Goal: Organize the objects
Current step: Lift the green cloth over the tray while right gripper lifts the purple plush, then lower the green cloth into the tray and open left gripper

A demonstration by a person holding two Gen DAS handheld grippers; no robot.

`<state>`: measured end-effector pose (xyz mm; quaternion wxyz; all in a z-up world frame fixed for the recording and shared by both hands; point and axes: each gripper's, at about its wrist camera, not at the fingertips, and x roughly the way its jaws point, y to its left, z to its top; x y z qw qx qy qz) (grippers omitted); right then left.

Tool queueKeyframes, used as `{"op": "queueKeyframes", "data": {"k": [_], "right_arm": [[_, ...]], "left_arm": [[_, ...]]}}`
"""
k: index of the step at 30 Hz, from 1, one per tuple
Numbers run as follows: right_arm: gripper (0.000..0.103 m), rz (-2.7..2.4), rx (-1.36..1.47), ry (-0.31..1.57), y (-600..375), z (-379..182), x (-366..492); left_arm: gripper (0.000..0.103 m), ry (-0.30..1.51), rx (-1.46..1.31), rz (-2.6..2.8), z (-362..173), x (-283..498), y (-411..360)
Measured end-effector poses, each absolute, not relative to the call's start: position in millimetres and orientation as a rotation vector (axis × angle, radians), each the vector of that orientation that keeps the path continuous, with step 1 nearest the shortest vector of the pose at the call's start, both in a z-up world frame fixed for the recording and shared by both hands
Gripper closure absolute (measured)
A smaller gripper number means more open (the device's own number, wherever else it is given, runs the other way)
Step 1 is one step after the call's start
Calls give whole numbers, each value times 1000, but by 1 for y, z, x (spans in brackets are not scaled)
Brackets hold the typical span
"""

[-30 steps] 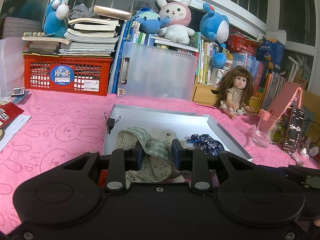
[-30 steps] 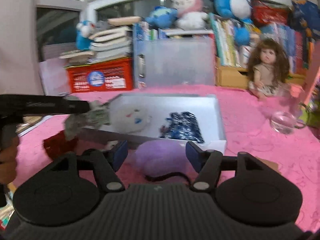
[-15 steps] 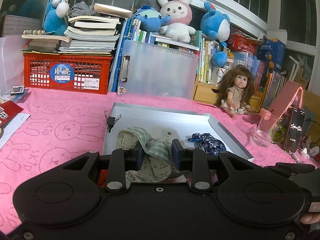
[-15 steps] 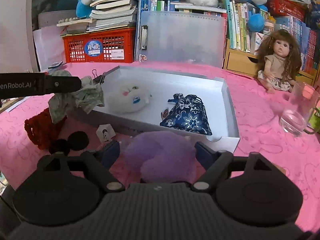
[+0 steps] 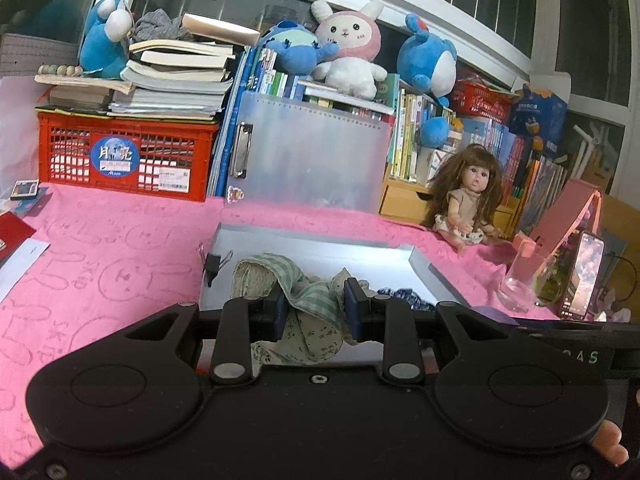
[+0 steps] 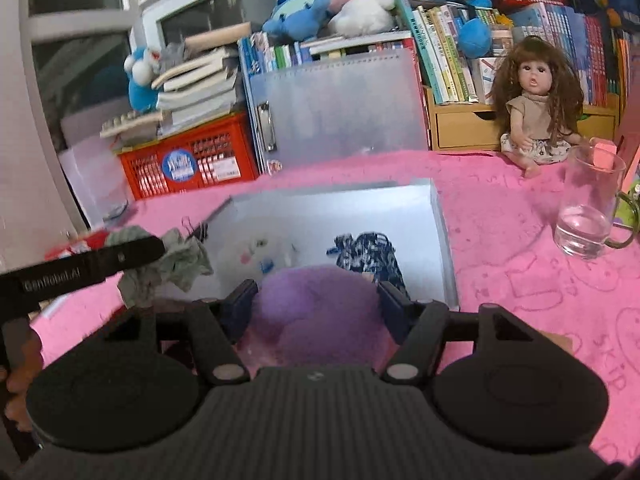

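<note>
1. My left gripper (image 5: 314,304) was pinching a green checked cloth (image 5: 308,300); the cloth hung bunched from the pads above the near left corner of the grey tray (image 5: 320,242).
2. My right gripper (image 6: 318,304) held a purple plush (image 6: 320,308) between its pads, which pressed its sides, at the tray's near edge. Its jaws had just been closing on the plush.
3. The right view was blurred. It showed a white plush (image 6: 260,252) and a dark blue patterned pouch (image 6: 366,254) lying inside the tray.
4. A black binder clip (image 5: 214,266) sat on the tray's left wall.
5. The tray lay on the pink table cover (image 5: 100,264). A doll (image 5: 470,200) sat beyond the tray's far right corner, and a glass mug (image 6: 588,208) stood well to the tray's right.
</note>
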<state>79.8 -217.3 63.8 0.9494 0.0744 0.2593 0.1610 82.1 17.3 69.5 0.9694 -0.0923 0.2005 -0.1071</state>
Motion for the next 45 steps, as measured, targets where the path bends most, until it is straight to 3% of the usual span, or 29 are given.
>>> {"op": "queueKeyframes", "data": {"k": [22, 34, 45], "right_arm": [[35, 272, 235, 475, -233, 81, 133], [35, 231, 304, 557, -246, 71, 197], [35, 212, 198, 614, -218, 47, 238]], "left_arm": [[76, 439, -183, -217, 70, 150, 7], [76, 510, -204, -201, 63, 214, 5], [75, 586, -199, -186, 43, 252, -7]]}}
